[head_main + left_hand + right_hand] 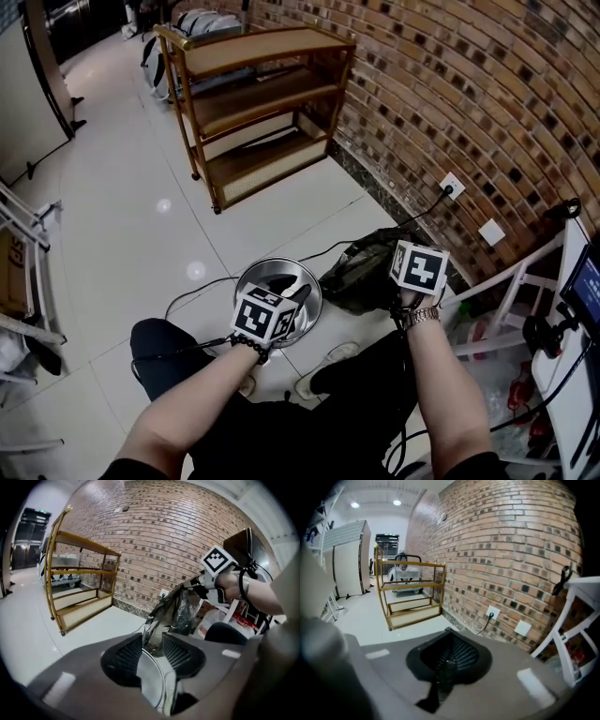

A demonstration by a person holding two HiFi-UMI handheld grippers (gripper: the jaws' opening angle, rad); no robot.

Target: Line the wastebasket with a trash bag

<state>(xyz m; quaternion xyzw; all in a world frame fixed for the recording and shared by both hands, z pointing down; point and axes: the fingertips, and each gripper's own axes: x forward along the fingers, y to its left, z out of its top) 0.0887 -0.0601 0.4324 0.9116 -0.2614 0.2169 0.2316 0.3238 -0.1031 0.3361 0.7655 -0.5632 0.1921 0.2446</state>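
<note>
Brick wall [469,94] runs ahead and to the right of both grippers, with a wooden shelf rack [253,103] well ahead of them against it. Both my forearms reach forward and down over my knees, left forearm [187,412] angled inward and right forearm [445,394] nearly straight. The right hand sits higher than the left. The trash bag [361,267] is a dark crumpled mass hanging just below and ahead of the right gripper [449,660]. From there it stretches across to the tips of the left gripper [152,644]. The wastebasket [272,272], round and shiny metal, stands on the floor directly under and ahead of the left gripper, just beside the bag. Its rim shows through the gap between the left jaws. Right jaws are together, pinching a black strip of bag that trails down out of them. Left jaws are slightly apart: a bag edge runs down into the gap at the tips, but there is clear space between the pads and I see no pinch. There is a bead bracelet [248,347] on my left wrist and a metal watch [424,317] on my right.
</note>
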